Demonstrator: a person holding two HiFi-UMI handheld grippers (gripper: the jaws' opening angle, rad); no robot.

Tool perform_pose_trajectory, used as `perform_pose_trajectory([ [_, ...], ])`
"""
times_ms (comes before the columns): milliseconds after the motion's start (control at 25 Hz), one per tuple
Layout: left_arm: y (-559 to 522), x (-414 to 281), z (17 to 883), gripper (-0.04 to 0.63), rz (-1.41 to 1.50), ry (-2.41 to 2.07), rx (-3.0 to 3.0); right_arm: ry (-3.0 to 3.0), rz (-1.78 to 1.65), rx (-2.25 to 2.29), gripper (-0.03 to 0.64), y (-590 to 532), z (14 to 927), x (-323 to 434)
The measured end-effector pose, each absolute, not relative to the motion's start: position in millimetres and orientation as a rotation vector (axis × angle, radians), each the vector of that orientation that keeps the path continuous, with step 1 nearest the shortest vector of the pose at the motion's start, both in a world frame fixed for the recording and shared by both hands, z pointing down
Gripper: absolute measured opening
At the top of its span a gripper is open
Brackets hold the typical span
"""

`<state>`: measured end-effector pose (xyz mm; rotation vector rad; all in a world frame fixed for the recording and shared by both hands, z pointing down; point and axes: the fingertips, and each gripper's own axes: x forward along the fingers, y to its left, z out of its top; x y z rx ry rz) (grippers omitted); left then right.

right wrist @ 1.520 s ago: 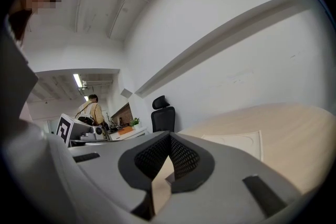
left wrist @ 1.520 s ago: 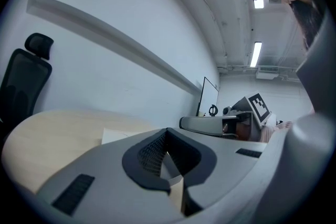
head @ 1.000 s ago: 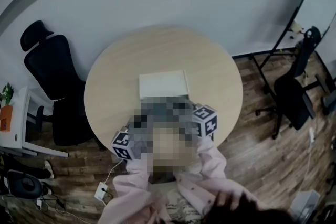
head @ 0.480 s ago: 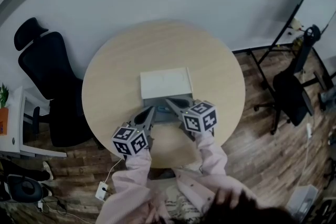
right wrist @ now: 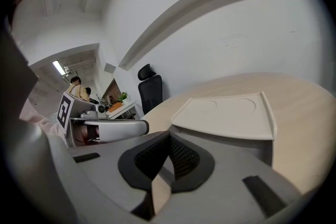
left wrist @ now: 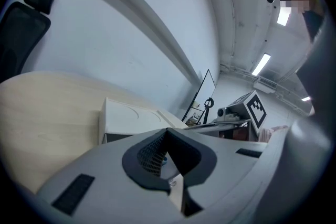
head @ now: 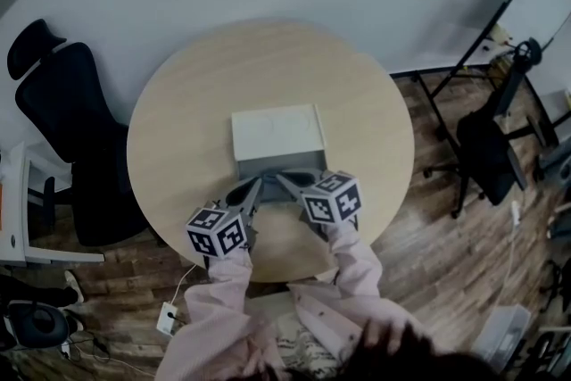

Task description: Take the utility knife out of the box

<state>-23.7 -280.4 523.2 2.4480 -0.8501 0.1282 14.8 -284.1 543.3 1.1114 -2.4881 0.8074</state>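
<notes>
Round pale bench is being seen from above. White box is being carried at its middle, lid down, grey side wall turned toward the person. The utility knife is being shown in no view; the box's inside is being covered by the lid.

Left hand-held gripper is being held just in front of the box's near wall, toward that wall's left end. Whether the tip is touching the wall cannot be told. In the left gripper view, its jaws are being shown pressed together at the tips, pinching nothing, with the box just beyond them.

Right hand-held gripper is being held in front of the same wall, nearer its middle, close beside the left one. In the right gripper view, the jaws are likewise being shown pressed together and empty, the box lid rising just behind them.

Both are being carried on pink sleeves reaching toward the box from the near side. A black office chair is being seen well left of the box, off the bench, and a second chair well to its right on the wooden floor.
</notes>
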Motion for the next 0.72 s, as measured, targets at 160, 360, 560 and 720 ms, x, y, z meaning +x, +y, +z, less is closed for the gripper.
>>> perform_pose_trajectory([
  [160,-284.0,-23.2,526.7,0.009,0.122,-0.851,2.42,-2.48,0.826,1.088,-0.015,-288.0,546.7,14.5],
  [360,-290.8,-21.2,528.3,0.009,0.099,-0.866,2.38,-2.455,0.843,1.013,-0.014,-295.3,553.3,10.9],
  [560,-295.6,-20.1,530.9,0.009,0.091,-0.883,2.345,-2.412,0.87,0.948,-0.014,-293.7,572.5,10.1],
  [720,-297.2,-18.9,533.5,0.009,0.106,-0.875,2.333,-2.394,0.88,0.909,-0.014,-296.3,580.2,9.6],
])
